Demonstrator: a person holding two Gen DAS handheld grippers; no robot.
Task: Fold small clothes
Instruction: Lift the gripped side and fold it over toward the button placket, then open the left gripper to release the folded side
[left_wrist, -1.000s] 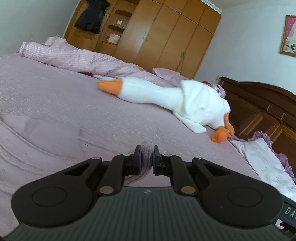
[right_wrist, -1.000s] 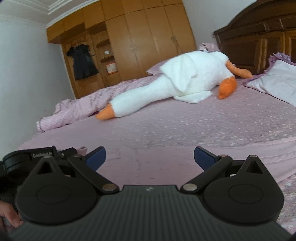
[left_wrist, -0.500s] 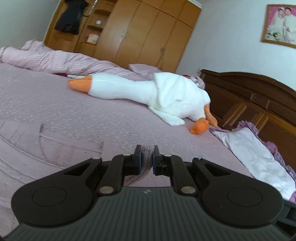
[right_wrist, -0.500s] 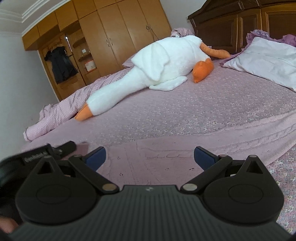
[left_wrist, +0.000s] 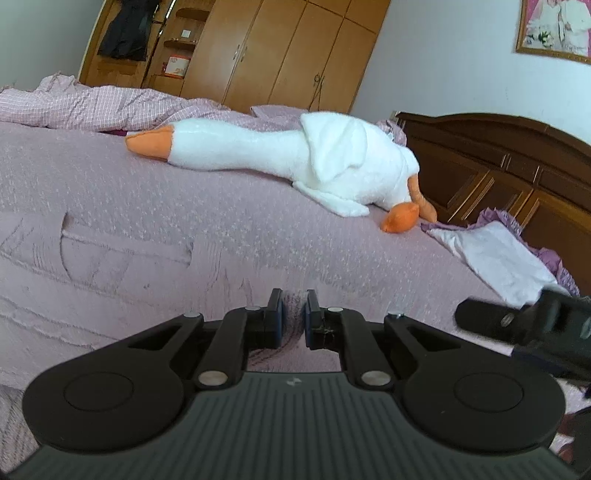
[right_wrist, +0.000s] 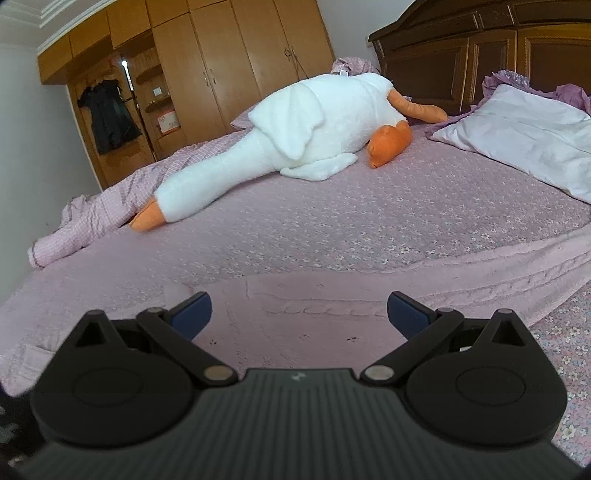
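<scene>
While the left gripper (left_wrist: 292, 314) pinches a fold of the pink knit garment (right_wrist: 332, 306), the right gripper (right_wrist: 299, 314) hangs over it, jaws spread wide. Its long axis runs sideways across the bed (right_wrist: 369, 229); open bedspread lies beyond, before the plush goose (right_wrist: 295, 125), then wardrobe (right_wrist: 240, 59).

— What lies across the far side of the bed?

— A long white plush goose with orange beak and feet (right_wrist: 295, 129), stretched on the mauve flowered bedspread (right_wrist: 369, 229).

— And behind it?

— A crumpled pink checked quilt (left_wrist: 110, 107) against the tall honey-brown wooden wardrobe (right_wrist: 240, 55), where a black garment (right_wrist: 109, 118) hangs in an open niche.

— By the headboard?

— A pale lilac frilled pillow (right_wrist: 524, 136) rests near the dark carved wooden headboard (left_wrist: 498, 166); a gold-framed picture (left_wrist: 554, 29) hangs above.
</scene>
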